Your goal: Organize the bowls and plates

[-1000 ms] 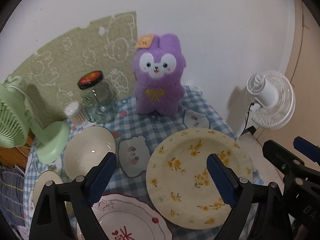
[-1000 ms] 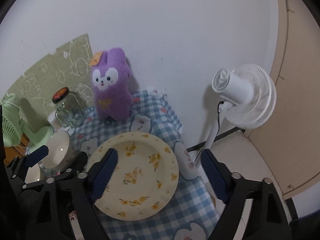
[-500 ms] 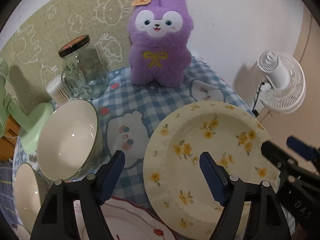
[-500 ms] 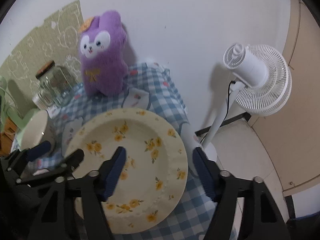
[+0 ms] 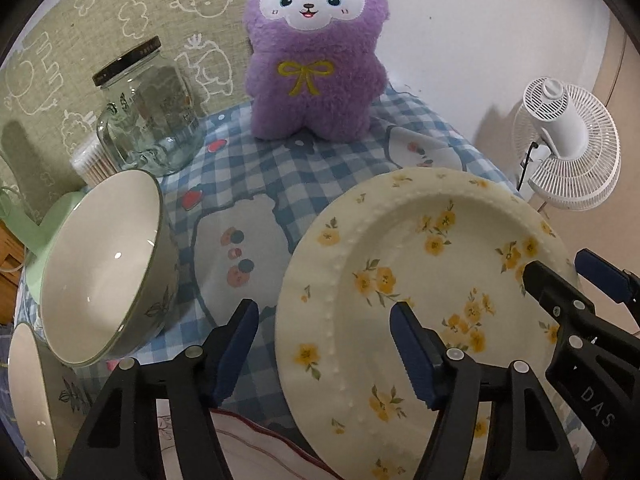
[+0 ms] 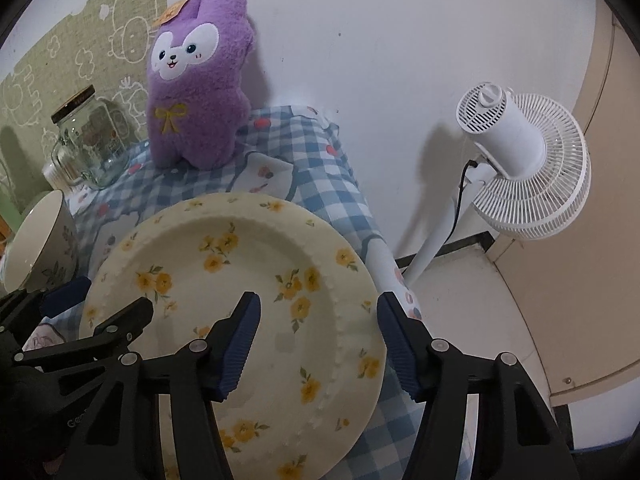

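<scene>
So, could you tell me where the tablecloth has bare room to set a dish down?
Bare cloth lies between the bowl and the yellow-flowered plate, running back toward the purple plush. The left side is crowded: glass jar, bowls.

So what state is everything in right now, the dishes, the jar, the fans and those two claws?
Yellow-flowered plate: flat on the cloth, empty, each claw straddling an edge.
Left claw: open, around the plate's left rim.
Right claw: open, around the plate's right rim.
Large bowl: upright, empty.
Glass jar: lid on, looks empty.
White fan: plugged in; spinning or not, cannot tell.
Purple plush: standing upright.
</scene>
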{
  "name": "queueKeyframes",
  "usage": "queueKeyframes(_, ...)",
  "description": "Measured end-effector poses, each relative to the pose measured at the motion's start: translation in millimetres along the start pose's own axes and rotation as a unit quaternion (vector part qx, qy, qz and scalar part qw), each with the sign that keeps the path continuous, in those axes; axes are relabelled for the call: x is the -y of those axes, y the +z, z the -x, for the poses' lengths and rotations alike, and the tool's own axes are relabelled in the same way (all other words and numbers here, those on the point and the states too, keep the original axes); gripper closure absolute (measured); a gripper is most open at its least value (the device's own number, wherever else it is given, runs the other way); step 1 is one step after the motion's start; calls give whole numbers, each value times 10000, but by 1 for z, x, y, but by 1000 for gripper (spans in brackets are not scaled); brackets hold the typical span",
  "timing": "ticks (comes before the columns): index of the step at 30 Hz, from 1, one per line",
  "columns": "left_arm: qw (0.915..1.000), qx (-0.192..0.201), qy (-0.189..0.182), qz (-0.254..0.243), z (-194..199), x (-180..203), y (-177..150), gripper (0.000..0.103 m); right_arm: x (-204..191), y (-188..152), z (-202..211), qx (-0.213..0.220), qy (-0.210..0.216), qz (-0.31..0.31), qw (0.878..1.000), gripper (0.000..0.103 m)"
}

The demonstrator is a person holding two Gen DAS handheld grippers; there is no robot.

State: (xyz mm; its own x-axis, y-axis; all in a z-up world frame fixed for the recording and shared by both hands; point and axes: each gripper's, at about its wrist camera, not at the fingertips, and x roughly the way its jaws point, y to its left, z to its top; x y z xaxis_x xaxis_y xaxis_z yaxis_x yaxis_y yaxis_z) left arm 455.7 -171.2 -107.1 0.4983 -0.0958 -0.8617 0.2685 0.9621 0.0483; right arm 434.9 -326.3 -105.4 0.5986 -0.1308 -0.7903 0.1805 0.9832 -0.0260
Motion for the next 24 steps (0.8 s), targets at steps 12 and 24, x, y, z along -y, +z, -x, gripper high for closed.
queueKeyframes(12, 9999, -31, -121, 9, -9, 2, 0, 35, 6, -4, -16, -354, 5, -164, 9992, 42)
queueKeyframes(24, 9997, -55, -229, 65, -10, -1, 0, 38, 4, -4, -22, -463, -91, -114, 9988, 45)
